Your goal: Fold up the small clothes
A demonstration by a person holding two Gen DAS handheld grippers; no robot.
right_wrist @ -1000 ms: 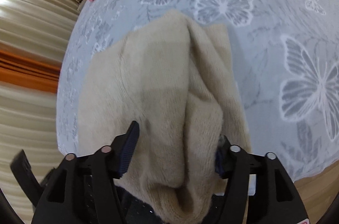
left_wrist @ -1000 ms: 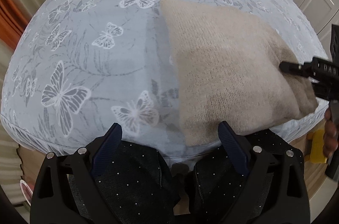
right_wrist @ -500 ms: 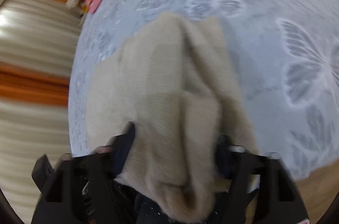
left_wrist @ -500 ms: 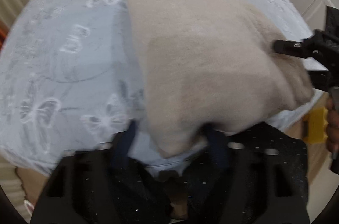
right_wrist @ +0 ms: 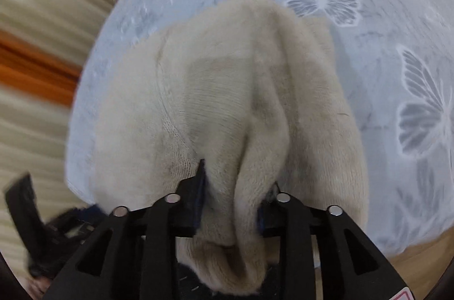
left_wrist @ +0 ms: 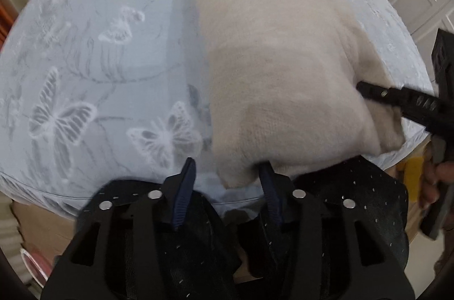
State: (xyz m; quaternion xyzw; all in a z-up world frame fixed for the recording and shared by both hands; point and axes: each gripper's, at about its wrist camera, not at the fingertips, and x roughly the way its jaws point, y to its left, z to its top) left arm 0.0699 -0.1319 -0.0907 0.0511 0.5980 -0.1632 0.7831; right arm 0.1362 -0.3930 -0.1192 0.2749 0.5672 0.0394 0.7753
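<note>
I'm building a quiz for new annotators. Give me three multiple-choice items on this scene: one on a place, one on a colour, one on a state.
1. Where does the garment lie?
A. on the butterfly cloth
B. on bare floor
C. in a basket

2. What colour is the garment?
A. pink
B. beige
C. navy

3. What is the right gripper doing?
A. hanging open above the table
B. shut on the garment
C. holding a hanger

Key: 1 A, butterfly print surrounds it; 2 B, pale beige knit in both views; 3 B, a fabric fold sits pinched between its fingers.
</note>
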